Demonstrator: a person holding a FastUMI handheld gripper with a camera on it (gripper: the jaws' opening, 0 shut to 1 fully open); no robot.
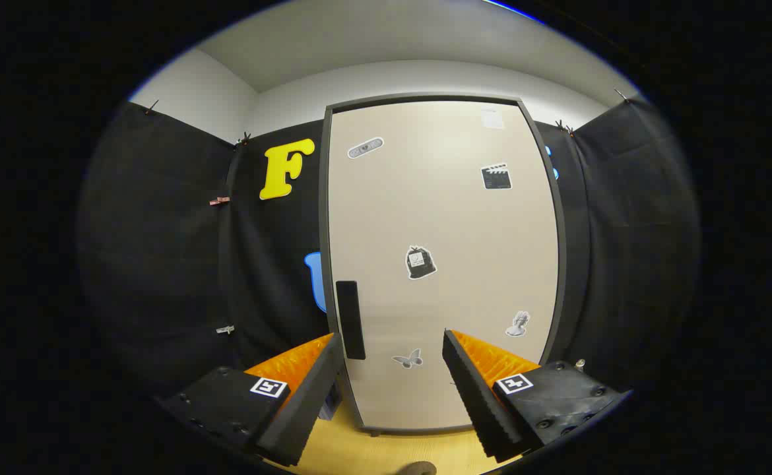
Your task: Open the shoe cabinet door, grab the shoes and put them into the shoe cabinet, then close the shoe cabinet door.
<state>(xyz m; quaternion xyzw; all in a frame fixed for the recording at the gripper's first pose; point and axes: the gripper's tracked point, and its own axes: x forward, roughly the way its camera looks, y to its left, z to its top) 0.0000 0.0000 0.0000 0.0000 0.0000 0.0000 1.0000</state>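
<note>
Facing the cabinet head-on: tall unit, dark frame, one pale beige door closed flush across the whole front. Handle: dark vertical bar, mounted low on the door's left edge, just beyond the tip of the left finger. Stickers on the door, six counted: an oblong one upper left; a pale square one near the top right; a clapperboard below that; a dark bag-like figure at mid-door; a small grey figure lower right; a butterfly low down, between the two fingers. Gripper: fingers spread wide, nothing between them, no contact with door or handle visible; each finger carries a square black-and-white marker on its body. Floor: light wood, showing beneath the cabinet's foot and between the fingers. A small dark rounded shape sits at the near edge of the floor; what it is cannot be told. Surroundings: black cloth hung on both sides of the cabinet, pinned with small clips; white wall and ceiling above.
</note>
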